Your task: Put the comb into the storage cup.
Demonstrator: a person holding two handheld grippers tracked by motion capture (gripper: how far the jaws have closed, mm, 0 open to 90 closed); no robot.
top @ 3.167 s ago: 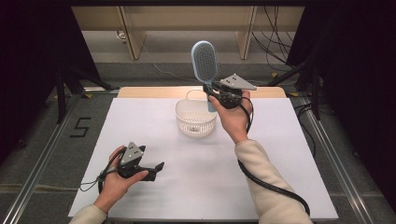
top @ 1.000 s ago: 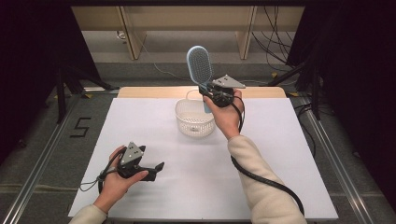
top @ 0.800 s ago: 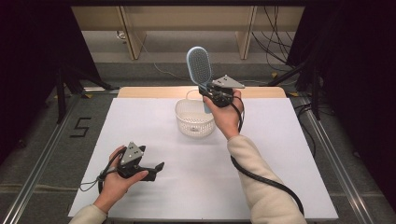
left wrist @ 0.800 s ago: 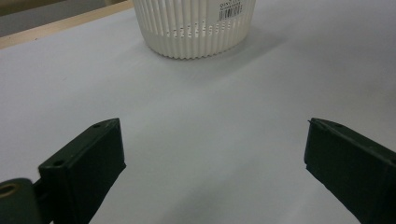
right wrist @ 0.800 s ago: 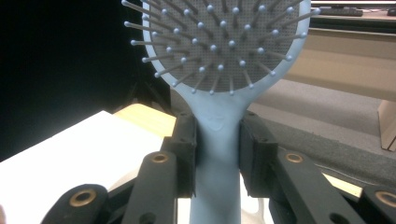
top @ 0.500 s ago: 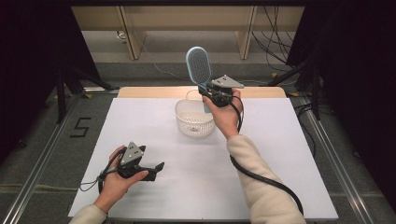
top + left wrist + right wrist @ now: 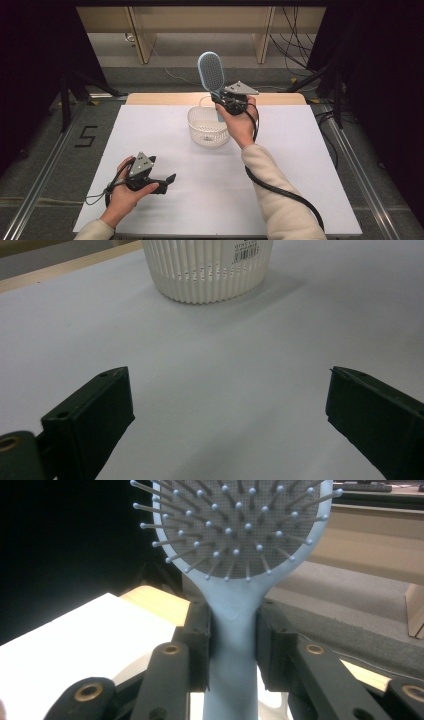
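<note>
A light blue hairbrush [image 7: 212, 71] stands upright above the far side of a white slotted basket [image 7: 206, 127], bristle head up. My right gripper [image 7: 220, 98] is shut on its handle [image 7: 233, 645], just below the head [image 7: 240, 525]; the pads press it from both sides. Its lower handle end [image 7: 220, 116] hangs over the basket's rim. My left gripper [image 7: 171, 180] rests low on the white table near the front left, open, nothing between its jaws. In the left gripper view the basket [image 7: 207, 267] stands ahead, beyond the open jaws.
A white sheet [image 7: 300, 165] covers the table, with a wooden strip [image 7: 160, 98] along its far edge. Metal rails [image 7: 42, 165] run down both sides. A black cable [image 7: 280, 192] trails from the right gripper along the sleeve.
The right gripper with the hairbrush has shifted slightly left since the oldest frame, then held still. The left gripper has not moved.
</note>
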